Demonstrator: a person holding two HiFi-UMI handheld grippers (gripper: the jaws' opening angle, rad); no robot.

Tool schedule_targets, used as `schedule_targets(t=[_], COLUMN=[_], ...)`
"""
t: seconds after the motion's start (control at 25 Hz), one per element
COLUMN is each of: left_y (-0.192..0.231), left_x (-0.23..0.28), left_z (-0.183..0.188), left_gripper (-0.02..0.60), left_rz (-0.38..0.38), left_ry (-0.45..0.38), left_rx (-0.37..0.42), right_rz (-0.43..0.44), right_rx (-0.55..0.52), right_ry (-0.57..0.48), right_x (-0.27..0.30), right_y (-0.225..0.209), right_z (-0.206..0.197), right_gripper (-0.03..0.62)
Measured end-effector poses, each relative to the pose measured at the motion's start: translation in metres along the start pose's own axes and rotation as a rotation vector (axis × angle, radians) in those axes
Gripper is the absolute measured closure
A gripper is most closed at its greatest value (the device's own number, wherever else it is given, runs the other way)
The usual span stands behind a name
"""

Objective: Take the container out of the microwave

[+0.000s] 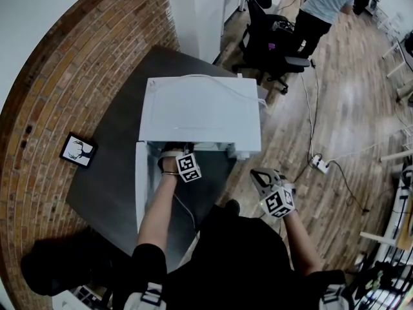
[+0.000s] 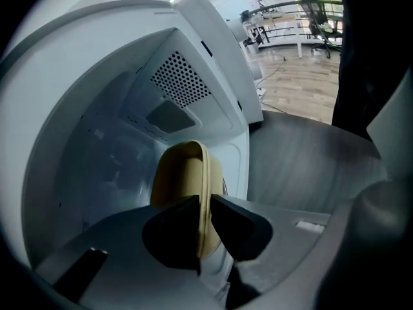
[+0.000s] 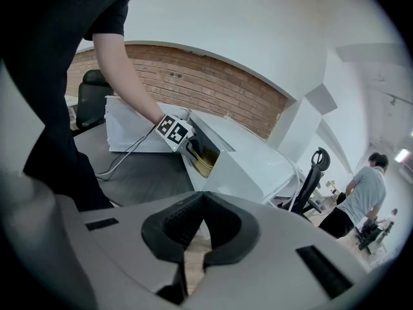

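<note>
The white microwave [image 1: 200, 112] stands on a dark table [image 1: 110, 179] with its door [image 1: 141, 189] swung open to the left. My left gripper [image 1: 171, 152] reaches into the cavity. In the left gripper view it [image 2: 204, 228] is shut on the rim of a tan container [image 2: 182, 176], which stands on edge between the jaws. From the right gripper view, the container [image 3: 204, 165] shows in the opening [image 3: 208, 152] beside the left gripper [image 3: 188, 146]. My right gripper [image 1: 263, 177] hangs off the table's right side, shut [image 3: 193, 250] and holding nothing.
A framed deer picture [image 1: 78, 150] lies at the table's left, near the brick wall [image 1: 58, 76]. A white cable [image 1: 187, 212] trails off the table's front. On the wood floor are an office chair [image 1: 268, 34], a power strip [image 1: 319, 165] and a standing person [image 1: 322, 5].
</note>
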State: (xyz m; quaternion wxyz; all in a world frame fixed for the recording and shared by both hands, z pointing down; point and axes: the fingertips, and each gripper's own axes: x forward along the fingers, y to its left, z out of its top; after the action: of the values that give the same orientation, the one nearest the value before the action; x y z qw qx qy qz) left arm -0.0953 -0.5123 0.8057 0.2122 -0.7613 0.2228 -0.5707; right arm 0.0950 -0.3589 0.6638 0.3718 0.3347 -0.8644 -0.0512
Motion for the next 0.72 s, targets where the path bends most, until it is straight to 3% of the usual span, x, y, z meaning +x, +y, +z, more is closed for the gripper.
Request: schedule_targets(t=[0.72], left_y=[-0.008], left_x=[-0.015], left_z=[0.01], left_gripper=[0.543], left_rz=[0.012], left_ry=[0.017], left_rx=[0.018], right_rz=[0.005], right_rx=[-0.004], right_ry=[-0.025], right_x=[-0.011], right_y=[0.0], right_z=[-0.003], right_gripper=[0.594])
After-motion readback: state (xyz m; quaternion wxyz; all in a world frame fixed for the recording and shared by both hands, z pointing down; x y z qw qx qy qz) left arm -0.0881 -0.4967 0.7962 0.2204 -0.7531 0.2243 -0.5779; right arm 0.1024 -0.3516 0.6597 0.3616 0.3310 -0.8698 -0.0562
